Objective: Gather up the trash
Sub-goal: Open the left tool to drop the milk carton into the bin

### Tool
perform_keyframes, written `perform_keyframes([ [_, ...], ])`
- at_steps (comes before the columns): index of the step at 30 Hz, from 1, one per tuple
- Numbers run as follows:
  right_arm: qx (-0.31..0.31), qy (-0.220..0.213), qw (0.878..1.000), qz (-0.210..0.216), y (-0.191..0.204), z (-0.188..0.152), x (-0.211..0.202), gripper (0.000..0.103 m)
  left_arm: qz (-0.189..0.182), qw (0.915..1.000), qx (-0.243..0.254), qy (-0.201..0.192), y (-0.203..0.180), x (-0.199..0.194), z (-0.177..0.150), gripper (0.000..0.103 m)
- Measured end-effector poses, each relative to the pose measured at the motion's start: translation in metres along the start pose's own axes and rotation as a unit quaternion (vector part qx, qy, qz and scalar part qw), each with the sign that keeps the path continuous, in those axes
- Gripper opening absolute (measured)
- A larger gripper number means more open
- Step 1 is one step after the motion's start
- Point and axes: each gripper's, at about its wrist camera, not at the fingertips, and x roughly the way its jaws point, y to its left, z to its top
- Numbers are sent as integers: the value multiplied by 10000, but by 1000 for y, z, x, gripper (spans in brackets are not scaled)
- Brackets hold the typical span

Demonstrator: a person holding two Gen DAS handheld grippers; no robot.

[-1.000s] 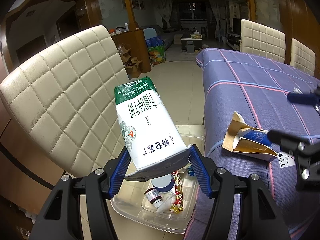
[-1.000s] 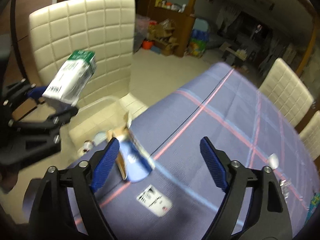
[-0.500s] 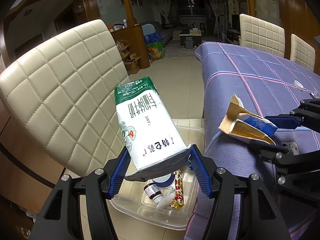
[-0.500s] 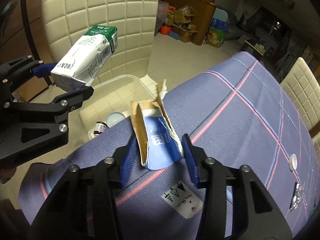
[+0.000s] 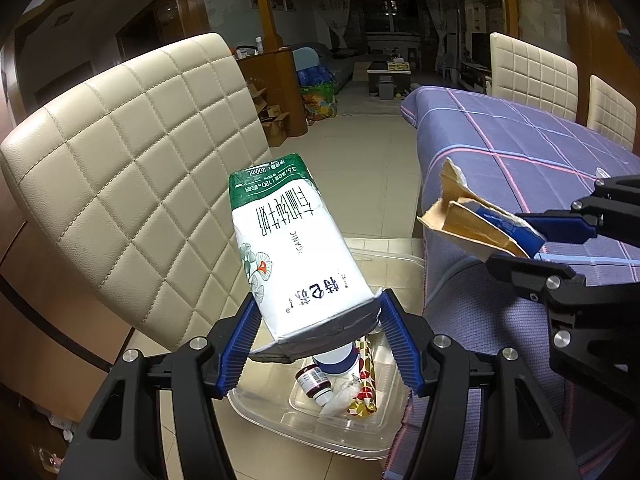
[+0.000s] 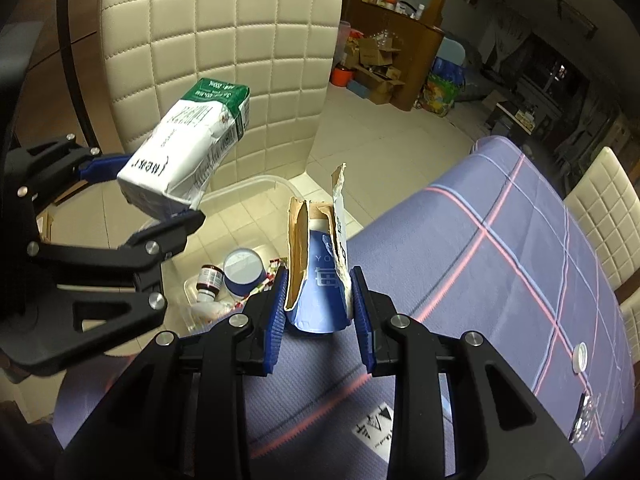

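My left gripper [image 5: 320, 320] is shut on the base of a white and green milk carton [image 5: 296, 256], which it holds tilted above a clear plastic bin [image 5: 320, 436] on the floor. In the right wrist view the milk carton [image 6: 188, 152] hangs over the bin's rim [image 6: 256, 182]. The jaws of my right gripper [image 6: 318, 296] are closing, and their blue pads press both sides of a torn blue and brown paper carton [image 6: 320, 284] at the table's edge. From the left wrist view this torn carton [image 5: 476, 224] sticks out of the right gripper [image 5: 516, 242].
A small brown bottle [image 5: 314, 384], a blue and white cup [image 6: 242, 268] and wrappers lie in the bin. A cream quilted chair [image 5: 120, 160] stands behind it. The purple checked tablecloth [image 6: 480, 280] carries a white label [image 6: 374, 432] and a bottle cap [image 6: 579, 357].
My right gripper came forward over the torn carton and closed its wide jaws onto it. The carton now stands up off the cloth. My left gripper and the milk carton stayed put.
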Motion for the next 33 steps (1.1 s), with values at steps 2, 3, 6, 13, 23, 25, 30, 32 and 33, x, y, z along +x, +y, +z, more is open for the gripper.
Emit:
perform_keyframes([
  [2,-14,-27,10000,12,1,4,-1,32,13,10000,-30,4,2,0,0,59],
  [3,-26,-49,10000,0,2,6,-1,32,17,10000,-40,6,3,0,0,59],
  [6,-19,-118,9999,-75,3,12,-3,38,27,10000,-70,13,7,1,-1,59],
  [13,3,-346,9990,-266,5,20,-10,67,26,9999,-111,39,11,1,0,59],
  [23,178,-297,9987,-381,-6,15,-9,72,15,10000,-78,31,7,2,2,59],
  [25,216,-318,9984,-417,-9,15,-11,73,16,10000,-81,49,6,4,4,59],
  [30,351,-356,9976,-483,-20,12,-14,75,-117,9997,-166,106,5,10,8,61],
  [32,405,-353,9973,-511,-24,11,-14,75,-205,9993,-230,199,5,15,12,77],
  [33,441,-354,9970,-522,-27,11,-15,75,-200,9992,-246,226,5,16,13,84],
])
